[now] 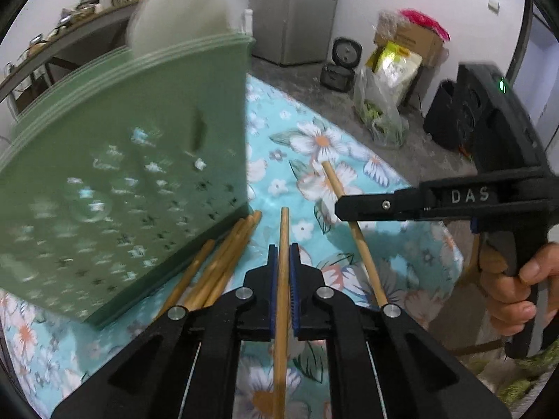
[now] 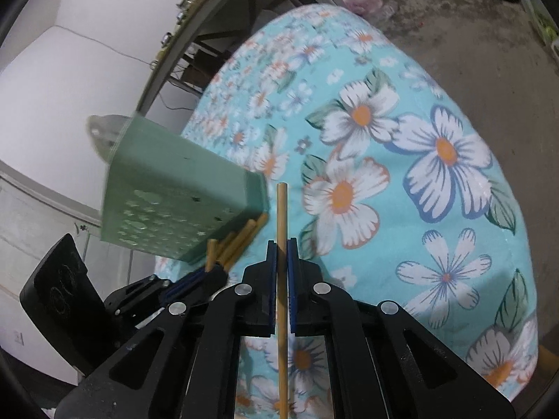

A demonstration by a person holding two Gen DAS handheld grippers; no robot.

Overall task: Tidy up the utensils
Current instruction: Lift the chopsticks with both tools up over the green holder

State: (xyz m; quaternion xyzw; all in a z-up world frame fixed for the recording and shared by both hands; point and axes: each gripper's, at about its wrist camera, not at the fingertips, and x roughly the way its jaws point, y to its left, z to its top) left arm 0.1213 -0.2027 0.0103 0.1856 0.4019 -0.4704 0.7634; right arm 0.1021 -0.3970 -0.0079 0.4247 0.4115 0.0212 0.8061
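Observation:
My left gripper (image 1: 283,249) is shut on a wooden chopstick (image 1: 283,230) that points forward. My right gripper (image 2: 282,246) is shut on another wooden chopstick (image 2: 281,209); in the left wrist view that gripper (image 1: 340,206) grips its chopstick (image 1: 363,244) from the right. A green perforated utensil holder (image 1: 115,174) stands at the left on the floral tablecloth (image 1: 349,160), and shows in the right wrist view (image 2: 174,206) too. Several loose chopsticks (image 1: 223,262) lie at its base, also seen from the right wrist (image 2: 237,241).
A white round object (image 1: 181,10) sticks out of the holder's top. Beyond the table's edge are a grey cabinet (image 1: 297,10), a cardboard box and bags (image 1: 394,70) on the concrete floor. A cluttered shelf (image 1: 70,31) runs along the left wall.

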